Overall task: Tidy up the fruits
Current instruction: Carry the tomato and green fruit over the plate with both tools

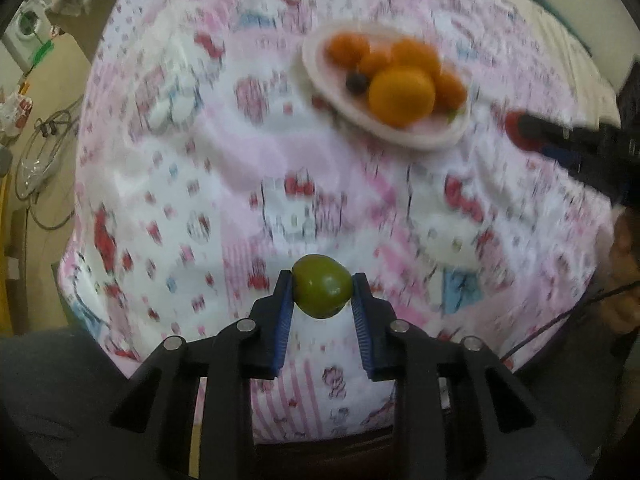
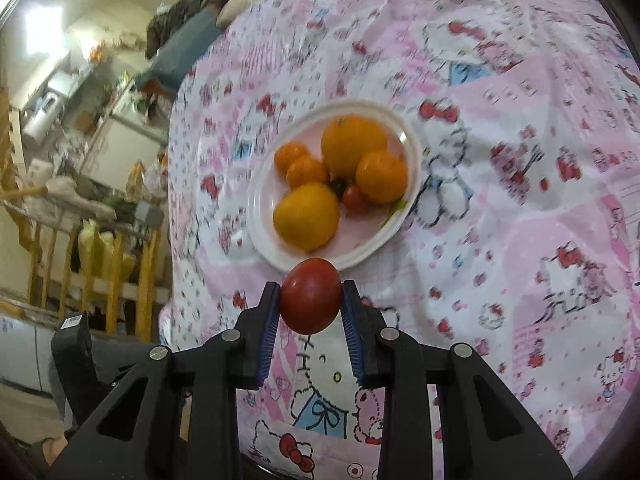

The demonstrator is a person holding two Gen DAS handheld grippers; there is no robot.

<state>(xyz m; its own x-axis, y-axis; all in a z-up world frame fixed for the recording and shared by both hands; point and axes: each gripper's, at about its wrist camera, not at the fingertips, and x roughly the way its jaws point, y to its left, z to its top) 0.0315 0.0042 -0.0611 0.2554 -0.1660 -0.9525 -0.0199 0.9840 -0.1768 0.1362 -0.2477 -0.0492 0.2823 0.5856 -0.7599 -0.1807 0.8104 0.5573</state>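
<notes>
Most of the fruit already sits on the white plate (image 2: 262, 216): two large oranges (image 2: 306, 216) and three smaller ones (image 2: 381, 176), with a small red fruit (image 2: 354, 198) and something dark tucked among them (too small to name). What is left, as far as the views show, is the two pieces you are carrying, one in each hand, neither yet on the plate.

Your right gripper (image 2: 310, 300) pinches a red tomato (image 2: 310, 296) between its blue pads (image 2: 269, 320), the jaws parted only as wide as the fruit and pressing on both its sides. It hangs above the cloth just short of the plate's near rim, so this piece looks close to delivery.

Your left gripper (image 1: 322, 288) clamps a green fruit (image 1: 322, 286) the same way, blue pads (image 1: 285, 312) touching it left and right, jaws narrowly parted around it. This one is well apart from the plate (image 1: 316, 68), which lies far across the pink patterned bedsheet (image 1: 180, 168) and to the right (the view is smeared). In that same view the right gripper (image 1: 520, 132) shows just right of the plate.

Judging from this, two placements remain.
</notes>
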